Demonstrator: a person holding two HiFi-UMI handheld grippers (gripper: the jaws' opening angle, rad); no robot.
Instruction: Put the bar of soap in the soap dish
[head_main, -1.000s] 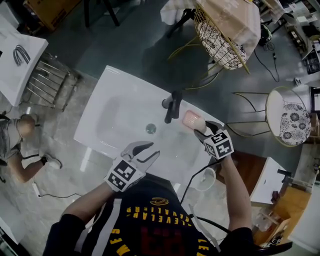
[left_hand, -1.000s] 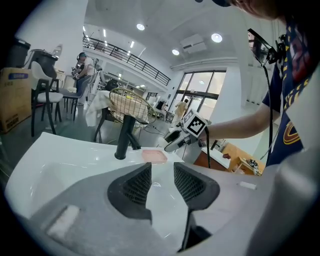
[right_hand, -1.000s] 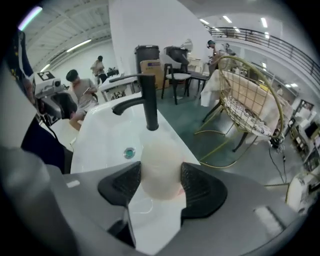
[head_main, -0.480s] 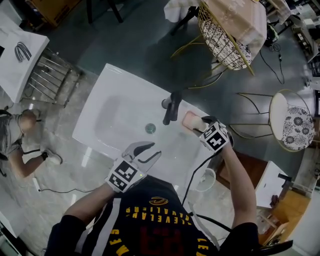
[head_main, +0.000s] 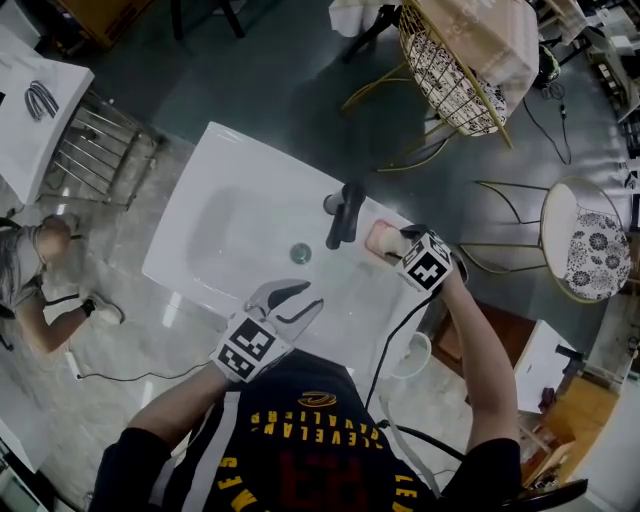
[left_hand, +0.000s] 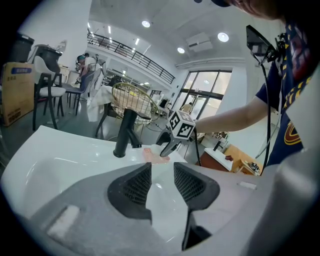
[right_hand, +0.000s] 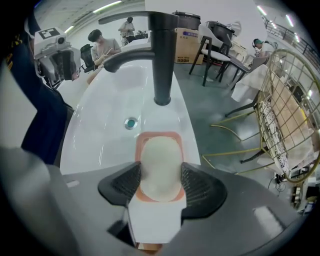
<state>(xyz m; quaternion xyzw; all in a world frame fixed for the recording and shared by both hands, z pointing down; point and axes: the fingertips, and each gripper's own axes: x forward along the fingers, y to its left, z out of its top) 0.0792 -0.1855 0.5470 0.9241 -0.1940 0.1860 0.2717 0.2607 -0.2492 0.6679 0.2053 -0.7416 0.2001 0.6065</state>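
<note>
Right gripper (right_hand: 161, 175): my jaws stand wide, pads pressed on both long sides of the bar of soap (right_hand: 160, 160). The soap is over the pink soap dish (right_hand: 159, 135) on the sink (head_main: 230, 215) rim, long axis toward the faucet (right_hand: 162, 60). Left gripper (left_hand: 162, 182): jaws slightly apart, empty. Jersey (head_main: 300, 470) lettering partly legible: "CLEVELAN".

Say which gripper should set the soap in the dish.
Right. The right gripper holds the pale oval bar of soap in its jaws over the orange soap dish; the left gripper hangs empty, farther off.
</note>
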